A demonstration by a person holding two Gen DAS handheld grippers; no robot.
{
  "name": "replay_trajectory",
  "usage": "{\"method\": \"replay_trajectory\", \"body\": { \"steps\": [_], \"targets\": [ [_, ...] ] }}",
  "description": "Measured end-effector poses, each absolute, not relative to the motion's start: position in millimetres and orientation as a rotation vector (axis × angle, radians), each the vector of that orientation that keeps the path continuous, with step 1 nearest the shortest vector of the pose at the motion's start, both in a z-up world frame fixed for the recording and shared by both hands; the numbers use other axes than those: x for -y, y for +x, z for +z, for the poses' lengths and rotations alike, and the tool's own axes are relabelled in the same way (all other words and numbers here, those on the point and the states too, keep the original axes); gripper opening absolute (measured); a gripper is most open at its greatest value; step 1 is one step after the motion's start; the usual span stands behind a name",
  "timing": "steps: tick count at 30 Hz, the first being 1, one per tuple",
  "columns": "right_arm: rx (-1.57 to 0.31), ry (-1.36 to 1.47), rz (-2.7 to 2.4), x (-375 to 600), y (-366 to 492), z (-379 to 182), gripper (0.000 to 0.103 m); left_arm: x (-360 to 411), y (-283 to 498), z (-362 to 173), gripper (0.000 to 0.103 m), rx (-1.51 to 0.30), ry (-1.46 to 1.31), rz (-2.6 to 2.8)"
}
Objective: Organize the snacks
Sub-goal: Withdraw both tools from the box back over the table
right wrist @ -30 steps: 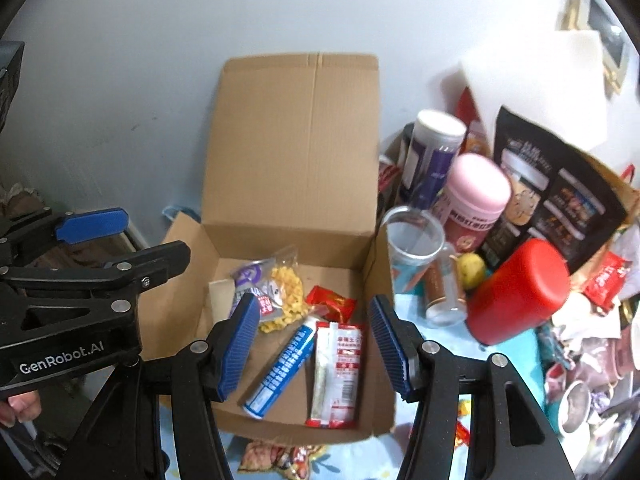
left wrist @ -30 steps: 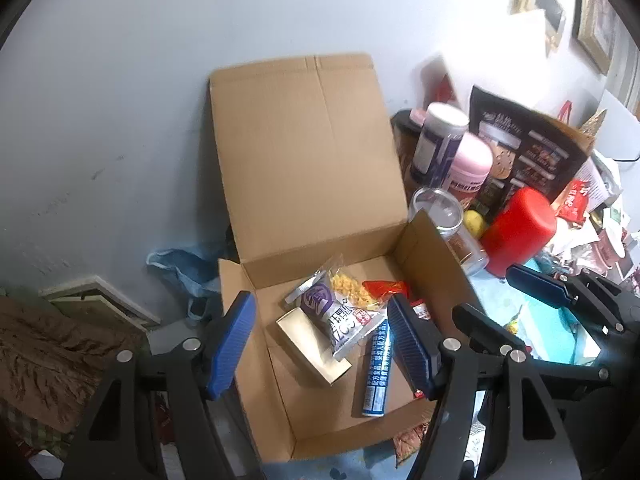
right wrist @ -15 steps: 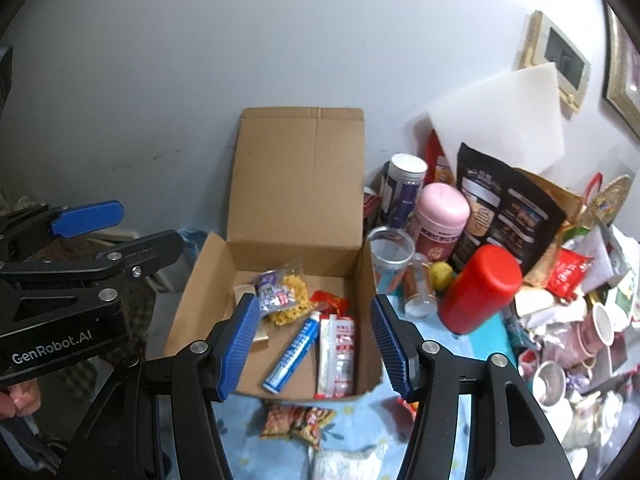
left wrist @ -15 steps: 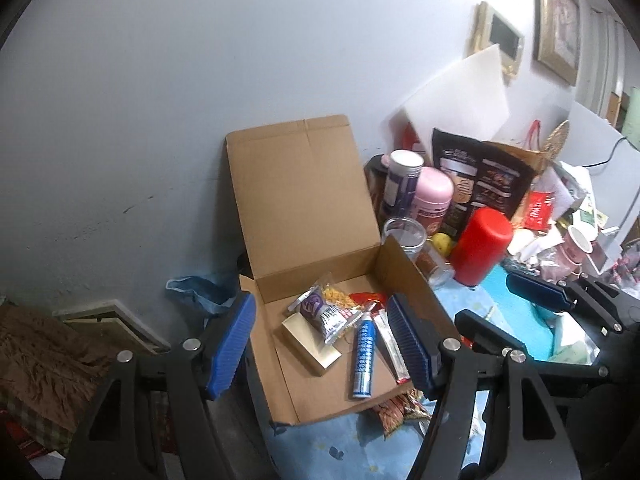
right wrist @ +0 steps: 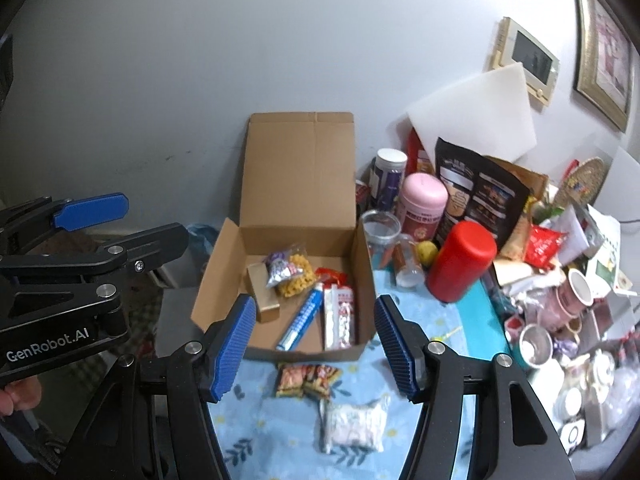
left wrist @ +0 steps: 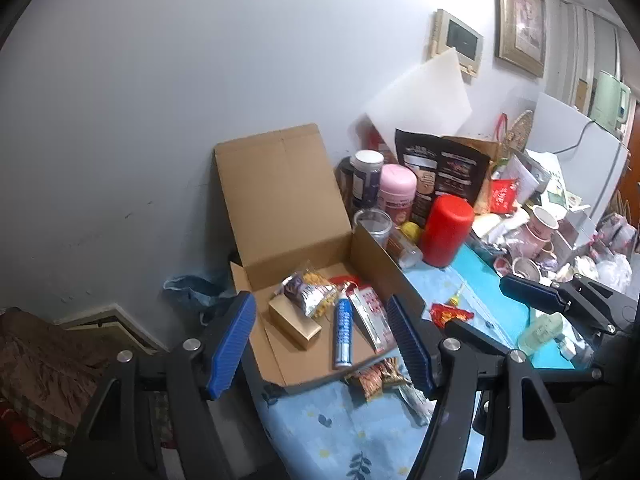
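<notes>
An open cardboard box (right wrist: 224, 268) stands against the wall with its lid up; it also shows in the left wrist view (left wrist: 280, 200). Inside lie a blue tube (right wrist: 302, 322), a red-and-white packet (right wrist: 340, 316), a yellow snack bag (right wrist: 290, 274) and a small gold box (right wrist: 262, 294). A brown snack packet (right wrist: 306, 380) and a white packet (right wrist: 354, 424) lie on the blue cloth in front. My left gripper (left wrist: 320, 346) and right gripper (right wrist: 314, 346) are both open and empty, held back above the table's front.
Right of the box stand a red canister (right wrist: 460, 266), a pink jar (right wrist: 424, 204), a clear cup (right wrist: 380, 228) and a black pouch (right wrist: 480, 196). Mugs and clutter (right wrist: 568, 320) crowd the far right. A small red packet (left wrist: 450, 314) lies on the cloth.
Both grippers have drawn back and up from the box, so it looks smaller and the packets on the cloth have come into view. Both stay open.
</notes>
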State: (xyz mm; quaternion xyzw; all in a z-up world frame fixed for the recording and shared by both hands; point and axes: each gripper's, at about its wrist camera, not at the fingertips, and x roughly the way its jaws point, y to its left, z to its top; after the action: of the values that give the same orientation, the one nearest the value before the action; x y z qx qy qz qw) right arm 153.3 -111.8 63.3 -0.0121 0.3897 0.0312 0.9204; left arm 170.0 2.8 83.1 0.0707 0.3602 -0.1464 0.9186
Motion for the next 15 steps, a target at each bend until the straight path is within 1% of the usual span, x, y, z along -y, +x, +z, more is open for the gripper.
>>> {"method": "replay_trajectory", "body": {
  "steps": [3,8,15],
  "targets": [
    [-0.811,-0.021,0.054,113,143,60,0.065,0,162,77,0.068,-0.763,0.152,-0.298],
    [-0.846,-0.01,0.041,117,128,48,0.065,3,152,60,0.068,-0.806,0.163,-0.306],
    [-0.915,0.017,0.037,127,113,17,0.065,6,143,29,0.068,-0.885,0.167,-0.317]
  ]
}}
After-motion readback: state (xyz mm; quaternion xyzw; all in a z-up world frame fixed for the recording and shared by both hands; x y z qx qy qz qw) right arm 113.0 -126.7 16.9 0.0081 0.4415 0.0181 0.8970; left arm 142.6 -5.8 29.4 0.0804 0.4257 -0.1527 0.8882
